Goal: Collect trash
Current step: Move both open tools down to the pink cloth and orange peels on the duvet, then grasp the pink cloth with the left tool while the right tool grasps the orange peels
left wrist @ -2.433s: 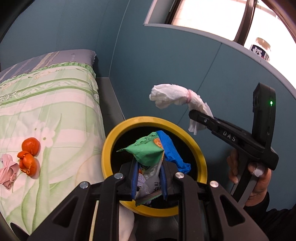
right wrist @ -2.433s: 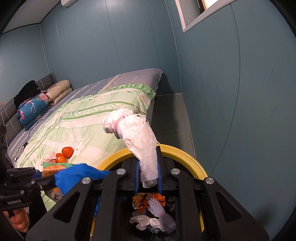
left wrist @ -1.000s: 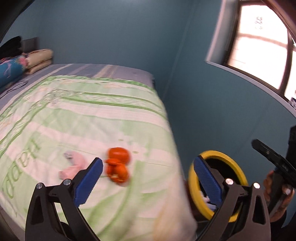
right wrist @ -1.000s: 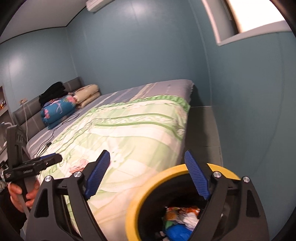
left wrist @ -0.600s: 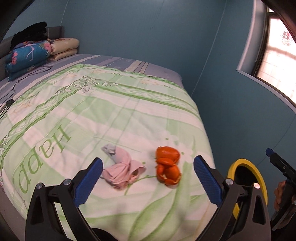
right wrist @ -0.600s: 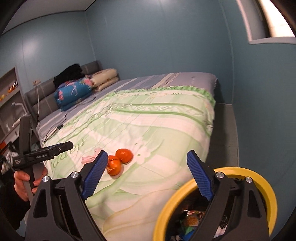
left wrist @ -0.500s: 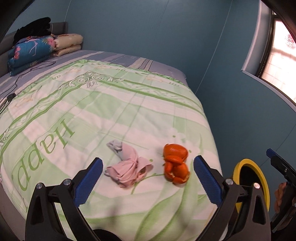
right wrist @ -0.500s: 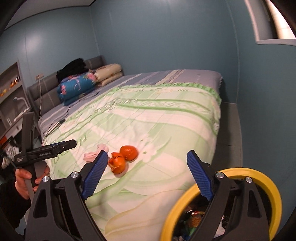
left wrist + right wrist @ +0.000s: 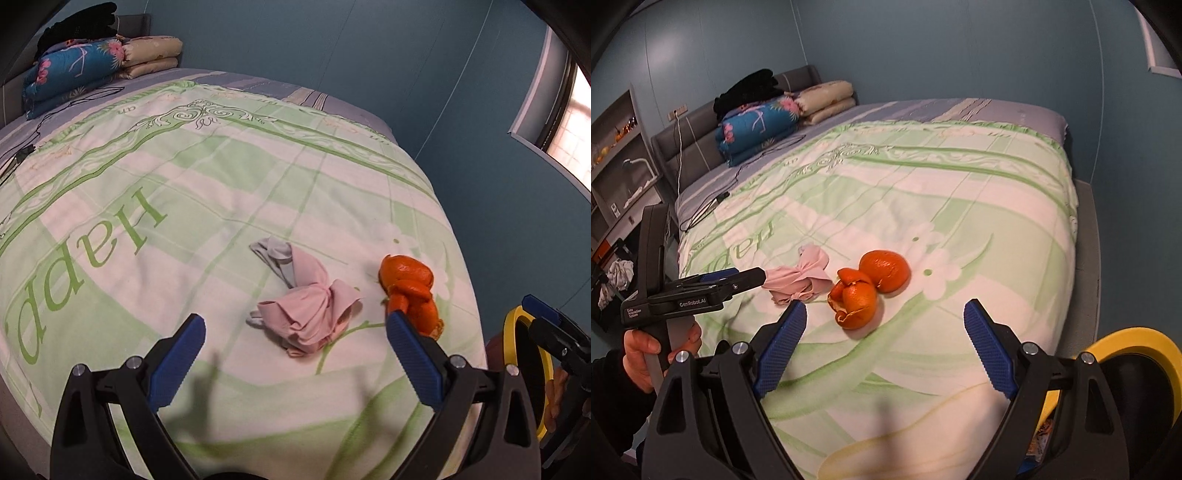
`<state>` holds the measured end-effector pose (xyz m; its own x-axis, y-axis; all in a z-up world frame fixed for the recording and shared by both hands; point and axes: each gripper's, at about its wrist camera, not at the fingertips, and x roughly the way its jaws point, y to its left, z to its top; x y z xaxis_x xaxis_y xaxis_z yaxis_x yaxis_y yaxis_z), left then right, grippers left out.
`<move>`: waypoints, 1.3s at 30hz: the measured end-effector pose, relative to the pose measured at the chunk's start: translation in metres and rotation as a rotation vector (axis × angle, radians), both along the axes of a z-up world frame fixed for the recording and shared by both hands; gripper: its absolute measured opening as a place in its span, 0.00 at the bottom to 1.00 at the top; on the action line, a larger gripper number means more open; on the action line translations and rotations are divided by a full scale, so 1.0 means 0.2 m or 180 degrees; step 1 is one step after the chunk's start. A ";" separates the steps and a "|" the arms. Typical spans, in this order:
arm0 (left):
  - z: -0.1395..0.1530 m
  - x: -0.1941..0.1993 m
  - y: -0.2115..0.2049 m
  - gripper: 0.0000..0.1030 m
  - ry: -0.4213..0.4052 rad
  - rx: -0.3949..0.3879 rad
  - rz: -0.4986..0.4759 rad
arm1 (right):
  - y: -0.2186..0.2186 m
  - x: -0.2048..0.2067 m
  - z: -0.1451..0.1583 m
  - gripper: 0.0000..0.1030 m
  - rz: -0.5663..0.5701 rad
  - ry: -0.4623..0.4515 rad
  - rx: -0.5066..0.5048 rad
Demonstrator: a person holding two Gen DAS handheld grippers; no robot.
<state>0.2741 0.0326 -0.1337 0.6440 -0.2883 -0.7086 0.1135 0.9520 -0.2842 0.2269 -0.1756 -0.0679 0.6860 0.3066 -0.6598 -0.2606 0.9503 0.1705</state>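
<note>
both grippers empty, jaws spread wide. left gripper (image 9: 295, 341) hangs over the pink wad (image 9: 308, 312), right gripper (image 9: 884, 334) over the peel (image 9: 871, 286); nothing sits between either pair of pads. both bits of trash lie on the bed (image 9: 110, 192) near its foot-side corner, wad and peel close together but apart, with a strip of quilt between them. bin (image 9: 1145, 345) stands on the floor just off that corner, yellow rim showing, some trash already inside. handling, my read: the wad looks like soft crumpled cloth or tissue with a grey scrap at one end, very light, will squash flat, so bite across the bunched middle and not a loose flap. peel is light, curled and springy, probably brittle at the edges and a bit slick on the outside; it looks like two lobes, and whether they are joined i cannot tell, so clamp the thicker lower curl and expect the other lobe might drop. quilt is soft and will sink under the pads, so there is a risk of pinching fabric along with the trash. room: open quilt on all sides of both items, nothing tall nearby. main clash risk is the two grippers crowding each other, since the targets lie near together. bed edge and bin rim are close on the right side, wall beyond.
</note>
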 end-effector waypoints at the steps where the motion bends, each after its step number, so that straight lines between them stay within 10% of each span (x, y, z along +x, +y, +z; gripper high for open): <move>1: -0.01 0.01 0.00 0.92 0.0013 0.0003 0.0004 | 0.01 0.01 -0.01 0.80 0.0007 0.0020 -0.0012; 13: -0.07 0.08 0.02 0.92 0.0129 -0.0069 -0.0027 | 0.11 0.20 -0.11 0.80 0.0088 0.0190 -0.0343; 27: -0.14 0.18 -0.01 0.92 0.0292 -0.0153 -0.0030 | 0.28 0.31 -0.16 0.90 0.1150 -0.0244 -0.1270; 39: -0.15 0.20 -0.08 0.92 0.0283 0.0079 -0.0131 | 0.28 0.41 -0.20 0.90 0.1299 -0.0137 -0.1159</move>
<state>0.3151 0.0175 -0.1645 0.5662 -0.2948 -0.7697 0.1280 0.9540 -0.2712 0.3086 -0.1186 -0.1083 0.5879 0.3106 -0.7469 -0.6199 0.7662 -0.1694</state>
